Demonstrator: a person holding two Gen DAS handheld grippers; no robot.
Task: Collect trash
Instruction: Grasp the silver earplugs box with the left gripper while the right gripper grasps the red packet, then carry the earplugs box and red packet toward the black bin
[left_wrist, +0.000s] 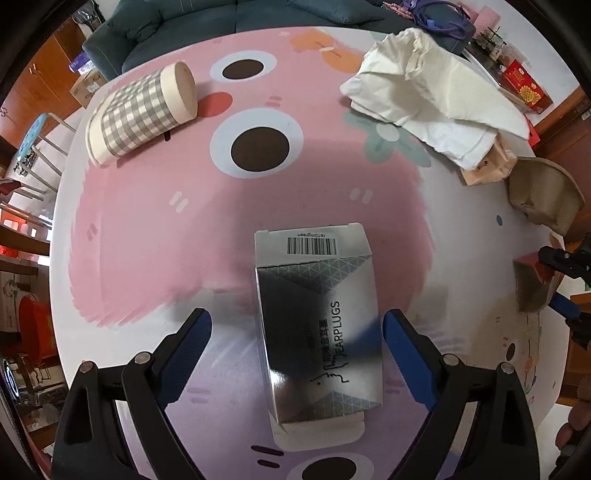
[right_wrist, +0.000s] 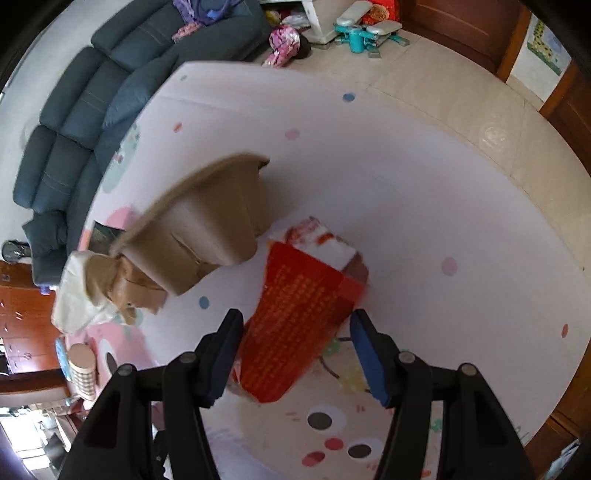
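since the silver earplugs box (left_wrist: 319, 332) lies flat on the pink cartoon table cover (left_wrist: 155, 229) squarely between the blue pads of the left gripper (left_wrist: 297, 328), this looks like the reach step of collecting trash, with the grasp itself not yet made. the jaws stand released and wide: there is a clear gap between the left pad and the box's left edge, while the right pad sits just beside its right edge, apparently not pressing. the box's long axis runs along the fingers, barcode end away from the camera.

the right gripper (right_wrist: 295, 350) is likewise spread, straddling a red printed carton (right_wrist: 299, 325) that lies on the table; neither pad seems to touch it, though the frame is blurred. the next move, as i judge it, calls for each gripper to settle lower and close across the narrow width of its box, squarely enough that the glossy silver card does not skid out.

further out wait other pieces: a checked paper cup (left_wrist: 140, 114) tipped on its side, a crumpled white paper wrapper (left_wrist: 432, 99), and a brown cardboard tray (right_wrist: 207, 225) just beside the red carton. no bin is visible in either view.
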